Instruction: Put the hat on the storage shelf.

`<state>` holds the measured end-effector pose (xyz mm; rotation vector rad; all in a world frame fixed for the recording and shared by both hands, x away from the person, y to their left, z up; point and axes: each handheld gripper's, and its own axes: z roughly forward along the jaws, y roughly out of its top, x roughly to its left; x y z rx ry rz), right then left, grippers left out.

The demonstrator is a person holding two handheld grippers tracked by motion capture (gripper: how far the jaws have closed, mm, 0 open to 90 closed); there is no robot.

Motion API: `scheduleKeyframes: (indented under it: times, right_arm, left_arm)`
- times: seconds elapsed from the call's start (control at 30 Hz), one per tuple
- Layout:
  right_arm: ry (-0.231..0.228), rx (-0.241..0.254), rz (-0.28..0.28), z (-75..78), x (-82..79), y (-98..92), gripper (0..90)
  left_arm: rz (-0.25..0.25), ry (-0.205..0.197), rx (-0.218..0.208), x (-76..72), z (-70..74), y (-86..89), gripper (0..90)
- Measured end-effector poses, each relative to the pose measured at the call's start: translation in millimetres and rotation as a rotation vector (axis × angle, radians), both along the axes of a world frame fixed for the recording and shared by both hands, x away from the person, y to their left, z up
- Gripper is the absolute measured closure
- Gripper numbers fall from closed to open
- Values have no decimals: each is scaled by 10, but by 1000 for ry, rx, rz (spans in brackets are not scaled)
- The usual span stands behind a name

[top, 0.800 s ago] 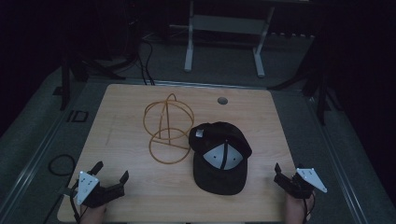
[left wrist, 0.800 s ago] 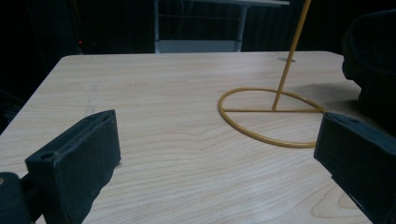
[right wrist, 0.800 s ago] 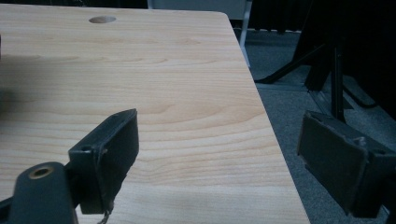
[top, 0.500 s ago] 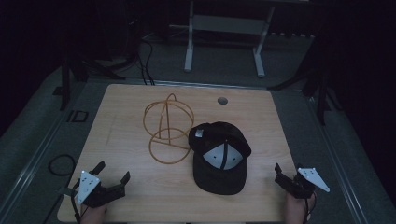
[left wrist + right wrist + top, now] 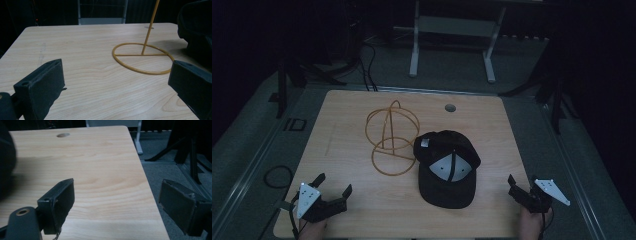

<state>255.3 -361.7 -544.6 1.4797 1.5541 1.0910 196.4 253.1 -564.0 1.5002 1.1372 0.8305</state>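
Observation:
A black cap (image 5: 447, 167) with pale grey front panels lies on the wooden table (image 5: 347, 115), right of centre. A yellow wire stand (image 5: 389, 137), a ring base with arched hoops, stands just left of it and touches its rim. My left gripper (image 5: 333, 185) rests at the near left corner, open, with nothing between its fingers. Its own view shows the stand's ring base (image 5: 142, 58) ahead and the cap (image 5: 197, 30) at the right. My right gripper (image 5: 519, 186) sits at the near right edge, open and empty (image 5: 117, 195), with the cap (image 5: 6, 162) dark at its left.
A round cable hole (image 5: 450, 107) marks the table's far side. A metal frame (image 5: 452, 30) and cables (image 5: 367, 55) stand on the floor behind. A cable loop (image 5: 277, 176) lies on the floor at the left. The table's right edge (image 5: 150, 195) runs between the right jaws.

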Motion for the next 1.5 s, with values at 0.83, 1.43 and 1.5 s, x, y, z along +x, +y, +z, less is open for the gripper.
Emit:
scheduleKeyframes:
  times: [0.83,1.43,1.5]
  right_arm:
    - [-48,-28,346,1131,183,573,129]
    - [20,-187,545,1224,469,1291,248]
    - [37,-196,551,1201,495,1319,249]
  left_arm:
    - [-4,8,-21,2,7,31,8]
    - [-49,14,-25,-8,25,14,8]
    - [-51,16,-18,-7,25,10,9]
